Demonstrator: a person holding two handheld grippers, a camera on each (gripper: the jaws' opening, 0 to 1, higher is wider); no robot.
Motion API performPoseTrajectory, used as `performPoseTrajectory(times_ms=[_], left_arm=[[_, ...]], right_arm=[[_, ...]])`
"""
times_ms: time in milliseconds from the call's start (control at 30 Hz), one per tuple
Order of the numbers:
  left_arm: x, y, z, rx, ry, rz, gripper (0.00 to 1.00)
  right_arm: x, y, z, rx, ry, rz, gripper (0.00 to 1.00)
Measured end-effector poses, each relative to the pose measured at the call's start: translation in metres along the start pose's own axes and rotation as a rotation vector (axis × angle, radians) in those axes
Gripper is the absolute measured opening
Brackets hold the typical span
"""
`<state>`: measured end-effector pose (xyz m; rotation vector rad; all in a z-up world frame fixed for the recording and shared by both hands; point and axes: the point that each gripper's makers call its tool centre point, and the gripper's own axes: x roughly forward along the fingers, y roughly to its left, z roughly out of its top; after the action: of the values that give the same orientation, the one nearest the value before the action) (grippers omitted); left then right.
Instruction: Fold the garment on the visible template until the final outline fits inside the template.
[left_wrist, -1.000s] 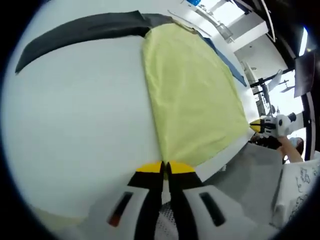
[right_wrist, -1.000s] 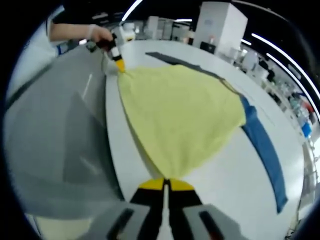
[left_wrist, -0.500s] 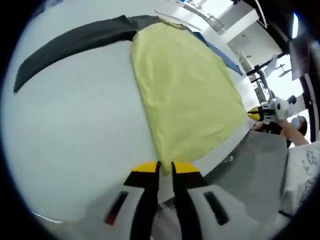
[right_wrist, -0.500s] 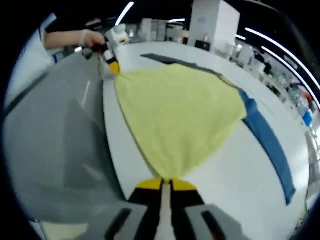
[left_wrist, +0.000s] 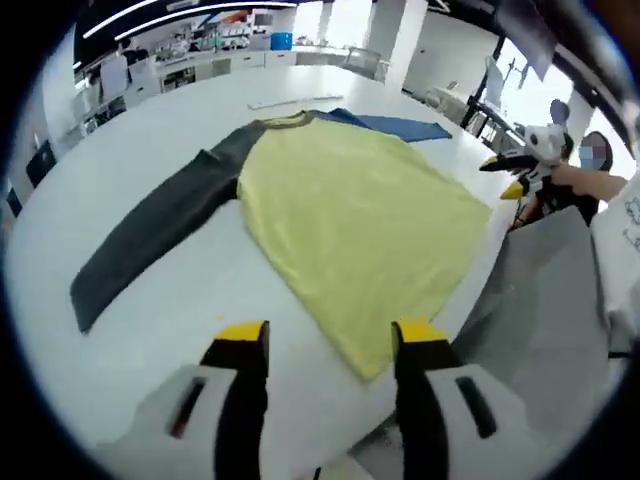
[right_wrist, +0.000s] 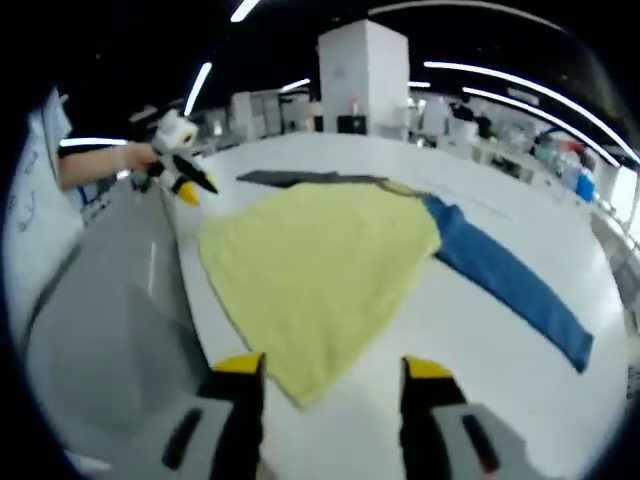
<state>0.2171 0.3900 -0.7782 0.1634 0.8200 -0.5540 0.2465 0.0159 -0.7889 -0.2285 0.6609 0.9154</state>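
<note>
A yellow shirt (left_wrist: 350, 220) lies flat on the white table (left_wrist: 160, 330), with a dark grey sleeve (left_wrist: 150, 245) stretched to one side and a blue sleeve (left_wrist: 395, 125) to the other. My left gripper (left_wrist: 332, 340) hovers open above the shirt's near hem corner, holding nothing. In the right gripper view the same shirt (right_wrist: 310, 265) spreads ahead, its blue sleeve (right_wrist: 510, 285) on the right and the grey sleeve (right_wrist: 300, 178) far behind. My right gripper (right_wrist: 333, 368) is open above the other hem corner, empty. Each gripper appears in the other's view, the right gripper (left_wrist: 512, 175) and the left gripper (right_wrist: 182, 172).
Grey fabric (left_wrist: 540, 300) hangs along the table's near edge (right_wrist: 110, 330), where the person stands; a hand (right_wrist: 95, 165) holds the left gripper. Benches and equipment (right_wrist: 365, 75) fill the room behind. Bare white table surface (right_wrist: 480, 380) lies beside the blue sleeve.
Both grippers were shut on the shirt's hem corners; they have let go, opened wide and lifted back, and the hem now lies flat on the table.
</note>
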Motion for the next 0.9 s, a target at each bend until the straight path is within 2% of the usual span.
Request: performPoseTrajectory(times_ms=[67, 133, 233, 400, 433, 467, 667, 767, 900], left_arm=[[-0.004, 0.003, 0.011, 0.059, -0.048, 0.024, 0.52], [-0.008, 0.002, 0.022, 0.078, -0.101, 0.038, 0.53], [-0.01, 0.004, 0.031, 0.083, -0.15, 0.035, 0.57], [-0.018, 0.006, 0.047, 0.069, -0.251, 0.027, 0.69], [-0.019, 0.005, 0.05, 0.064, -0.273, 0.016, 0.72], [-0.017, -0.001, 0.057, 0.069, -0.302, 0.006, 0.74], [-0.019, 0.006, 0.062, 0.055, -0.339, 0.023, 0.82], [-0.018, 0.005, 0.066, 0.017, -0.365, 0.019, 0.83], [-0.017, 0.004, 0.066, 0.018, -0.36, 0.027, 0.82]], right_arm=[[-0.004, -0.005, 0.006, 0.031, -0.028, -0.004, 0.58], [-0.008, -0.013, 0.012, 0.043, -0.062, -0.019, 0.61], [-0.013, -0.023, 0.018, 0.048, -0.089, -0.057, 0.66], [-0.022, -0.045, 0.027, 0.128, -0.152, -0.134, 0.85], [-0.028, -0.058, 0.027, 0.135, -0.171, -0.155, 0.88], [-0.03, -0.063, 0.028, 0.142, -0.182, -0.163, 0.91], [-0.039, -0.087, 0.025, 0.209, -0.197, -0.208, 0.97], [-0.043, -0.1, 0.024, 0.249, -0.21, -0.227, 0.98], [-0.047, -0.12, 0.025, 0.284, -0.221, -0.257, 0.97]])
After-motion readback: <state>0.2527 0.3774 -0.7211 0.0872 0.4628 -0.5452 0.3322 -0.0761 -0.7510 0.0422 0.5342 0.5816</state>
